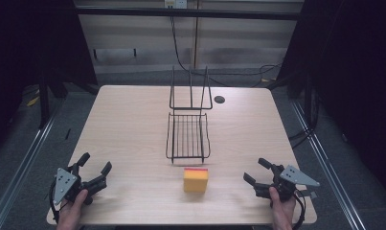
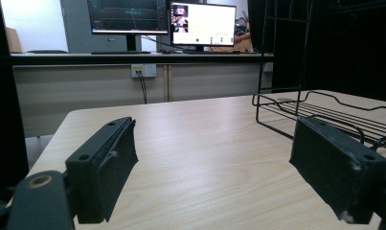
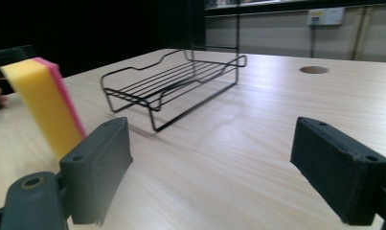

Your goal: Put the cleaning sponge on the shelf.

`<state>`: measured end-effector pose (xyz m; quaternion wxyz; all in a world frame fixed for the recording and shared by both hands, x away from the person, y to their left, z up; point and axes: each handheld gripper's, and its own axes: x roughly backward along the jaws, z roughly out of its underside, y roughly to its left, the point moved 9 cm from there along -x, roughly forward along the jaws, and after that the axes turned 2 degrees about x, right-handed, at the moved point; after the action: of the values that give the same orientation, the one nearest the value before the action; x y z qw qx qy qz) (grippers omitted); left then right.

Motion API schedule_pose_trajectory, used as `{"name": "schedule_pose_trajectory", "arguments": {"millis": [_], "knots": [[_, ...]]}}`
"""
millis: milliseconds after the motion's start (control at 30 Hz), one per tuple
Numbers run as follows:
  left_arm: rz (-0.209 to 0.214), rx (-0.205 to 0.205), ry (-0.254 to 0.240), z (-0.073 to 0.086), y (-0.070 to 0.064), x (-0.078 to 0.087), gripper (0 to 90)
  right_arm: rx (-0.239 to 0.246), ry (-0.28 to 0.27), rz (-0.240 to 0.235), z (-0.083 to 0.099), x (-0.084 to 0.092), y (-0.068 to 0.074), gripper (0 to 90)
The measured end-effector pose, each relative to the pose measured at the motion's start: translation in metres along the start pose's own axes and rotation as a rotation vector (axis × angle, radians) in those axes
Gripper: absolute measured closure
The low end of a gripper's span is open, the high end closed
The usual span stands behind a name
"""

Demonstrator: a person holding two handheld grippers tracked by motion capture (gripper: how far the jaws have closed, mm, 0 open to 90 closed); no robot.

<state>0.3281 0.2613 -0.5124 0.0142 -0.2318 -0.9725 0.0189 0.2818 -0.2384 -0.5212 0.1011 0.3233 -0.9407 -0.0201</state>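
The left gripper (image 1: 96,169) at lower left and the right gripper (image 1: 254,171) at lower right both rest low with jaws apart and empty, flanking the sponge (image 1: 196,179), probably so either can reach in. The sponge stands on the surface (image 1: 128,124) at lower centre, just in front of the wire rack (image 1: 188,136), seemingly its destination.

Black claws (image 1: 93,168) – grey triangular plates
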Motion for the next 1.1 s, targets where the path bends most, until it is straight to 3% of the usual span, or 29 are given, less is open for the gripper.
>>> {"name": "schedule_pose_trajectory", "arguments": {"millis": [200, 500, 700, 1100], "knots": [[0.001, 0.001, 0.000, 0.000, 0.000, 0.000, 15.7, -0.018, 0.013, -0.083, -0.003, -0.003, 0.012, 13.5], [0.000, 0.001, 0.000, 0.000, 0.000, 0.000, 15.7, 0.028, 0.033, -0.179, -0.009, -0.010, 0.033, 19.0], [0.000, 0.000, 0.000, 0.000, 0.000, 0.000, 15.7, 0.039, 0.043, -0.219, -0.012, -0.010, 0.041, 24.7], [-0.001, -0.001, 0.002, 0.000, 0.000, 0.000, 15.7, 0.046, 0.071, -0.300, -0.017, -0.019, 0.055, 23.8]]}}
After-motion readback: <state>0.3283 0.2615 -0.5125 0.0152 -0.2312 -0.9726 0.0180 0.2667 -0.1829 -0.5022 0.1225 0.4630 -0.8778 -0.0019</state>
